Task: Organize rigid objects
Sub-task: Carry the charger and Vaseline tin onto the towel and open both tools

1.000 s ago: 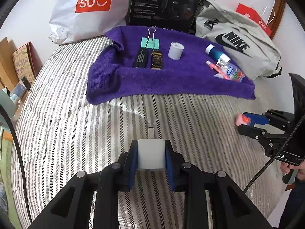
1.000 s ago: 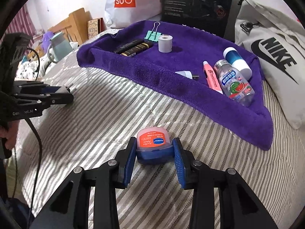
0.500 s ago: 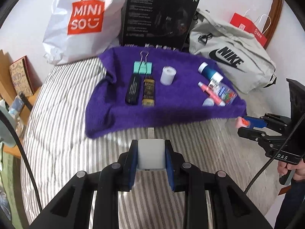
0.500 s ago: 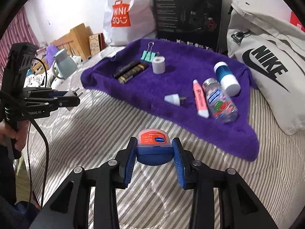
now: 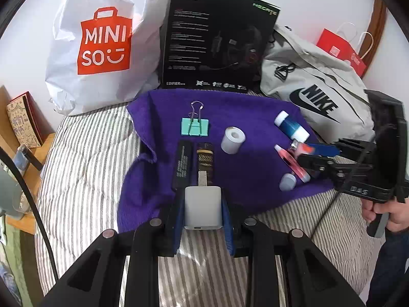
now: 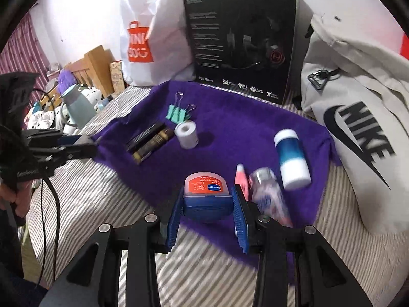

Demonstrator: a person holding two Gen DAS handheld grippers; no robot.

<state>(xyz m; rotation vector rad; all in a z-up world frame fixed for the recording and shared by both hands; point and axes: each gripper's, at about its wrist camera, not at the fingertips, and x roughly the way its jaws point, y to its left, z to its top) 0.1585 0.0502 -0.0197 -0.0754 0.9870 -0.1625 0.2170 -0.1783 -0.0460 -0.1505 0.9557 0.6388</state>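
Note:
My left gripper (image 5: 203, 208) is shut on a white charger plug (image 5: 203, 206), held over the near edge of the purple towel (image 5: 250, 168). My right gripper (image 6: 207, 203) is shut on a small blue and orange jelly jar (image 6: 205, 192), held over the towel's (image 6: 230, 128) near right part. On the towel lie a green binder clip (image 5: 194, 126), two dark bars (image 5: 195, 162), a white tape roll (image 5: 233, 140), a blue bottle (image 5: 291, 128), a pink tube (image 5: 290, 162) and a small white plug (image 5: 287, 181). The right gripper shows at the right of the left wrist view (image 5: 306, 153).
The towel lies on a striped bed (image 5: 84, 158). Behind it stand a white Miniso bag (image 5: 102, 43), a black headset box (image 5: 217, 38) and a grey Nike bag (image 5: 314, 87). A wooden bedside shelf (image 5: 23, 128) is at the left. A clear bottle (image 6: 268, 194) lies beside the right gripper.
Both grippers have moved forward from over the bare striped bed to over the towel's near edge, each still holding its object.

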